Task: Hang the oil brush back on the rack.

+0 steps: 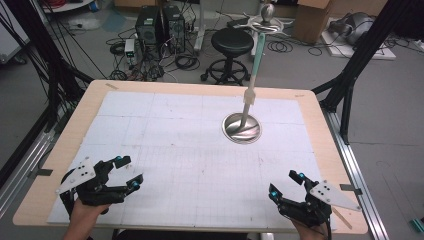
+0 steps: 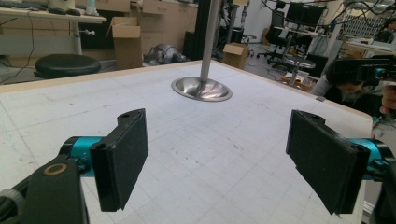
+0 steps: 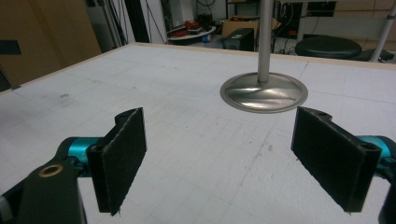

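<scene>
Standing well ahead of both hand-held grippers: metal stand [image 1: 242, 128]; left [image 1: 129, 173] and right [image 1: 286, 183] jaws spread, empty.

Past the far edge of my counter [image 1: 320, 150], a black round stool [image 1: 231, 42] stands on the grey floor, just right of centre. To its left sit two dark computer towers [image 1: 160, 25] amid a tangle of black cables [image 1: 150, 65]. Cardboard boxes [image 1: 312, 20] are stacked at the far right, with a grey machine part [image 1: 350, 22] lying beside them on a white sheet. Black frame legs [image 1: 350, 75] slant down on the right of the counter, and more stand on the left.
</scene>
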Demonstrator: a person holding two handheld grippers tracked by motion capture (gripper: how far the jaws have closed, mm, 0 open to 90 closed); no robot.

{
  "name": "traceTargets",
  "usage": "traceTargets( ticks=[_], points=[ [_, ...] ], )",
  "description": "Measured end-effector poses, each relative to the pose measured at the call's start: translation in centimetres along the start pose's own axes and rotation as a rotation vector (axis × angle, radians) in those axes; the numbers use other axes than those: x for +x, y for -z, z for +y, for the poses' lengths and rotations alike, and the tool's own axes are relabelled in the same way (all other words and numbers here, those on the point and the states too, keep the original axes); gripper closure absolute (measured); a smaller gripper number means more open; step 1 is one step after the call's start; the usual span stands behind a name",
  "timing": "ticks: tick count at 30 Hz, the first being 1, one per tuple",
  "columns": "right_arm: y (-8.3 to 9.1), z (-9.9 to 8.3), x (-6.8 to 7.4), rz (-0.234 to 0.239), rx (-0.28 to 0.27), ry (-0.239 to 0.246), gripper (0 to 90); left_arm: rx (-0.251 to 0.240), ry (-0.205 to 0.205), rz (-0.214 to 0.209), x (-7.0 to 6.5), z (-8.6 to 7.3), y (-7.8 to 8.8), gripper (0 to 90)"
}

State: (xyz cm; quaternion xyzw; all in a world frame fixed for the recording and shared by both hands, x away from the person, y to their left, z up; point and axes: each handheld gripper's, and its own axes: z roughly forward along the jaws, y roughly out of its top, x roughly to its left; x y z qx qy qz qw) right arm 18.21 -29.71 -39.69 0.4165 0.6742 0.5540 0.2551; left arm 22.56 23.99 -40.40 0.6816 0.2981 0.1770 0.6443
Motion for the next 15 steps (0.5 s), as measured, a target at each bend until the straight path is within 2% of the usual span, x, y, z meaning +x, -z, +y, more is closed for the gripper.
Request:
traceTargets(
  ticks=[10,15],
  points=[
    [0.10,-0.01,0.04,-0.006,0.006,0.000,16.9,0.003,0.006,0.004,0.06,-0.11,-0.12,21.6],
    [0.22,-0.07,-0.24,-0.011,-0.001,-0.007,16.9,-0.012,0.026,-0.004,0.08,-0.07,-0.25,21.5]
  ],
)
